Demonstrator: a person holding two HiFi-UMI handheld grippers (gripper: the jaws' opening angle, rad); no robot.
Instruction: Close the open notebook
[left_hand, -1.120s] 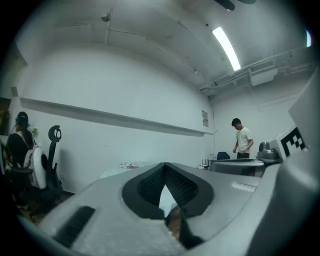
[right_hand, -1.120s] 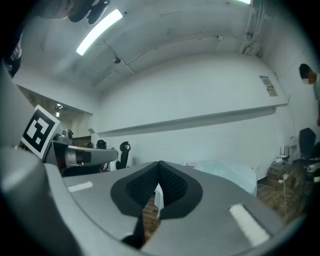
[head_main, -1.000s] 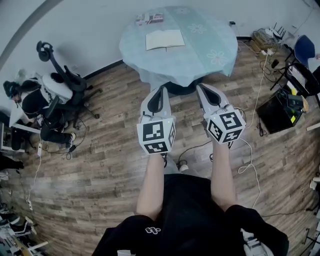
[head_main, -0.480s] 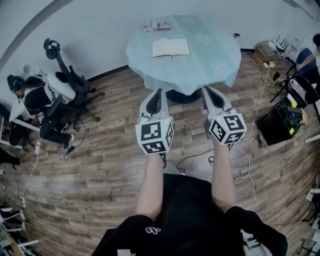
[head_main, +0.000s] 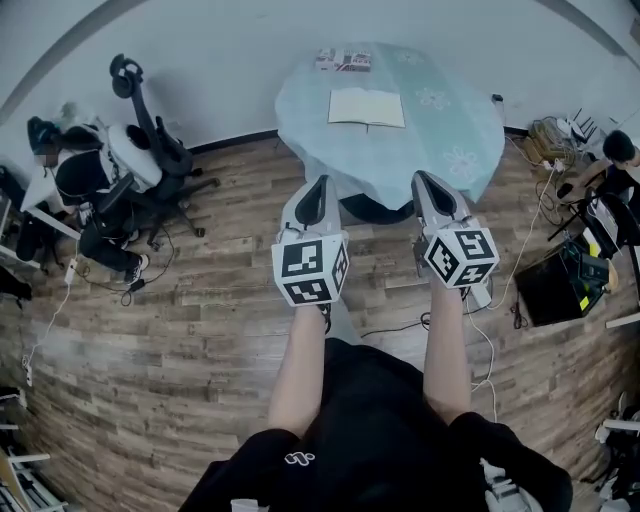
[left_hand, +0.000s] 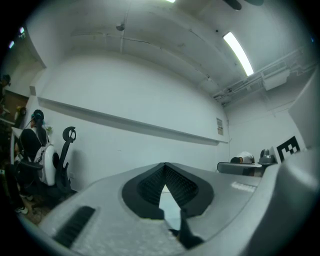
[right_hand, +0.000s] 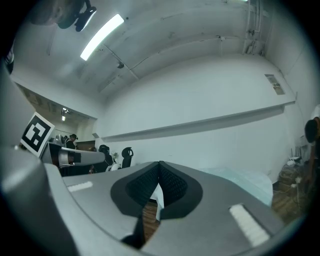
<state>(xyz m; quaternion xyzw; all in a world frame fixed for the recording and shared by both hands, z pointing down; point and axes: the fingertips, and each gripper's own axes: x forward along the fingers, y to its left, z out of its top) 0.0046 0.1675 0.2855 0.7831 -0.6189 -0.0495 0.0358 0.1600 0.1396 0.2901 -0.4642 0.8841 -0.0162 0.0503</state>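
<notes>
Two hand-held grey grippers, each carrying a marker cube, point level toward a round tabletop (head_main: 450, 150) draped in pale blue-green cloth. Both the left gripper (head_main: 318, 182) and the right gripper (head_main: 422, 178) are short of its near edge, over the wood-plank floor (head_main: 200, 330). Each gripper's own view shows its ribbed pads pressed together at the tip with nothing between them, so both are clenched and empty, which is probably how they are carried during an approach. The open white-paged notebook (head_main: 367, 108) lies flat, pages up, on the tabletop's far half, well apart from both grippers. A small printed packet (head_main: 345, 60) sits at the tabletop's far edge. Closing looks not yet begun. One cover must be lifted and folded over the spine.
</notes>
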